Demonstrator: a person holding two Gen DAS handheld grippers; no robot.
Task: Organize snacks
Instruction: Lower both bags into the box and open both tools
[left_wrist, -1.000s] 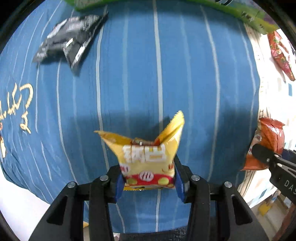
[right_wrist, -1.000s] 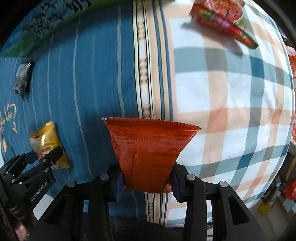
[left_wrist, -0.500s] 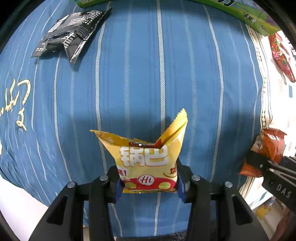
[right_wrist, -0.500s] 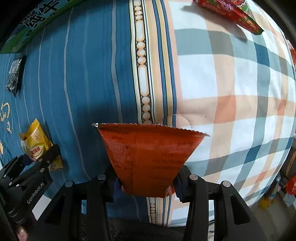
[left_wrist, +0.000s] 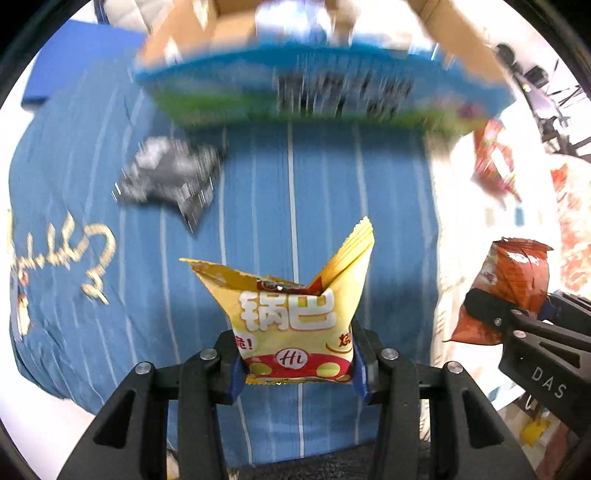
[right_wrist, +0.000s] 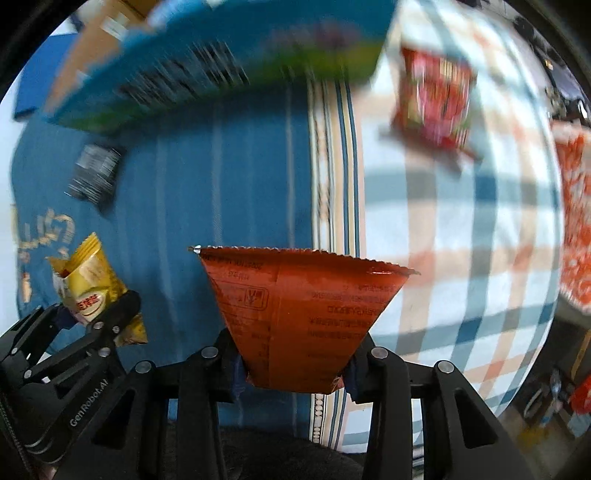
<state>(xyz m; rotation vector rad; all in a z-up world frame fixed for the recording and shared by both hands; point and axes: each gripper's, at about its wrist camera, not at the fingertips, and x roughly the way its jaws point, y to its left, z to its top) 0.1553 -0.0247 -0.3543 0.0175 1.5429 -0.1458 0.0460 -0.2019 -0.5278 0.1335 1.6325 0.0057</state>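
My left gripper (left_wrist: 297, 369) is shut on a yellow snack packet (left_wrist: 291, 310), held above the blue striped cloth (left_wrist: 332, 203). My right gripper (right_wrist: 295, 369) is shut on an orange-red snack packet (right_wrist: 299, 310), its printed back facing the camera. In the left wrist view that orange packet (left_wrist: 509, 288) shows at the right in the other gripper. The yellow packet (right_wrist: 92, 288) shows at the left of the right wrist view. A black-and-white packet (left_wrist: 170, 177) lies on the blue cloth, blurred.
A large blue-and-green bag (left_wrist: 325, 92) lies at the far edge before a cardboard box (left_wrist: 454, 26). A red packet (right_wrist: 436, 99) rests on the plaid cloth (right_wrist: 461, 221). More orange packaging (right_wrist: 576, 221) sits at the right edge.
Both grippers have tilted up and drawn back with their packets still held. The large bag and the cardboard box have come into view, blurred by motion.
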